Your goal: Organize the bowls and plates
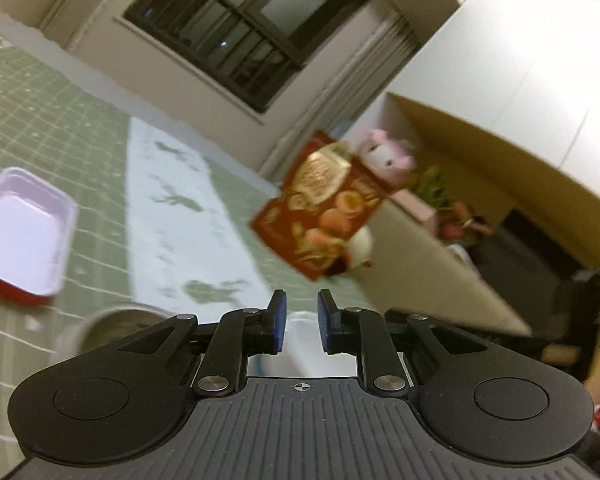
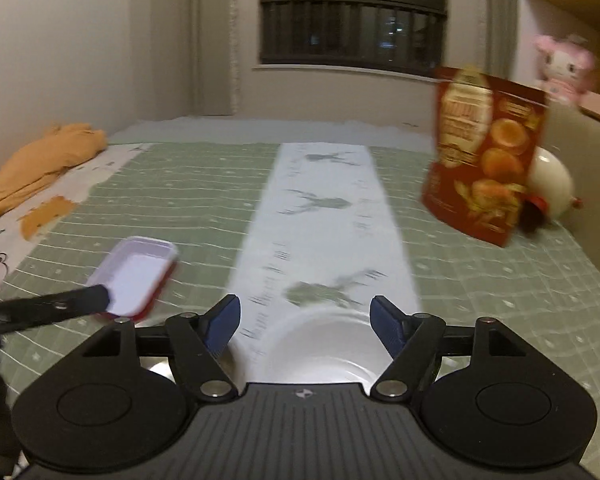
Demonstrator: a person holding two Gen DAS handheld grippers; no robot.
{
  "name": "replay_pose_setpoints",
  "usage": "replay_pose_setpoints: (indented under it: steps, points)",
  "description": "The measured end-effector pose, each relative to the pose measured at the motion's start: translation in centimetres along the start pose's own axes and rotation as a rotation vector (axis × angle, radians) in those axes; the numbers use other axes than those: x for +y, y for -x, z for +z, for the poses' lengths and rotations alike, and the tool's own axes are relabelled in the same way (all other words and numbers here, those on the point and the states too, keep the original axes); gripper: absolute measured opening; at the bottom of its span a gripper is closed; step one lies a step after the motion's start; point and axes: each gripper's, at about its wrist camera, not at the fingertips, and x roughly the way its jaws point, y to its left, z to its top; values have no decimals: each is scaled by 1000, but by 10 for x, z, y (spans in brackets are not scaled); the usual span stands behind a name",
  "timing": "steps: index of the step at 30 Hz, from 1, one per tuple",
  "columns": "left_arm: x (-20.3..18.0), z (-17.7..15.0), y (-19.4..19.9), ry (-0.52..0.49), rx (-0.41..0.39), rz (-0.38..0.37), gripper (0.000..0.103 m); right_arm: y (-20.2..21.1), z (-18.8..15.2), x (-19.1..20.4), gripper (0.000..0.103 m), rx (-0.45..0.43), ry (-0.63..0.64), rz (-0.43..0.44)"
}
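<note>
Down at the near edge of the green cloth (image 2: 180,208), our right gripper (image 2: 305,322) hangs open above the white plate (image 2: 320,344), nothing gripped. Left gripper (image 1: 302,322) is nearly shut and empty (metal bowl (image 1: 116,326) beside it). We'd guess stacking comes next.

Right tool (image 2: 305,326): matt black plastic, ribbed grey housing, blue ribbed pads, bright metal pivot pins. Just below and ahead of its fingers, white bowl (image 2: 320,344), glossy, ceramic-looking. Ahead-left, red tray (image 2: 134,280), smooth plastic, pale inside. Table cover (image 2: 180,208): matt green checked cloth. Ahead-right, snack bag (image 2: 484,152), glossy printed foil. Left of left tool (image 1: 302,322), metal bowl (image 1: 112,326), dull sheen.
</note>
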Motion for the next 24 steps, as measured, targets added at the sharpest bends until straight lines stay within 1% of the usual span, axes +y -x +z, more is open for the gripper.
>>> replay_pose_setpoints:
  steps: [3,4,6,8,9,11,12,14,16,18,19,22,23,24]
  points:
    - [-22,6,-3,16,-24,-42,18,13,-20,-40,74,-42,-124,18]
    - [-25,9,-7,21,-23,-61,18,15,-28,-50,74,-59,-159,9]
    - [-33,16,-17,28,-9,-91,18,21,-49,-67,75,-99,-238,-37]
    - [-48,19,-20,-14,-12,-52,19,20,-71,-75,75,-116,-297,-97]
    - [-59,18,-19,-75,-21,-1,19,19,-82,-79,75,-112,-325,-125]
    - [-78,13,-17,-183,-19,92,20,13,-100,-84,75,-81,-344,-146]
    - [-84,8,-14,-213,-19,110,20,13,-109,-86,75,-71,-346,-164]
    - [-90,-6,0,-229,-30,126,20,19,-125,-85,75,-85,-342,-195]
    - [-94,-20,18,-233,-49,152,19,28,-135,-82,75,-102,-327,-176]
    - [-95,-35,33,-238,-61,176,19,39,-145,-79,75,-132,-316,-113]
    - [-94,-42,38,-233,-57,184,19,41,-148,-77,75,-137,-308,-99]
    - [-86,-63,44,-197,-28,166,19,48,-157,-71,75,-132,-293,-75]
    - [-83,-69,44,-191,-32,172,19,48,-161,-71,75,-123,-289,-59]
    - [-80,-76,41,-191,-38,195,19,47,-163,-71,75,-119,-291,-49]
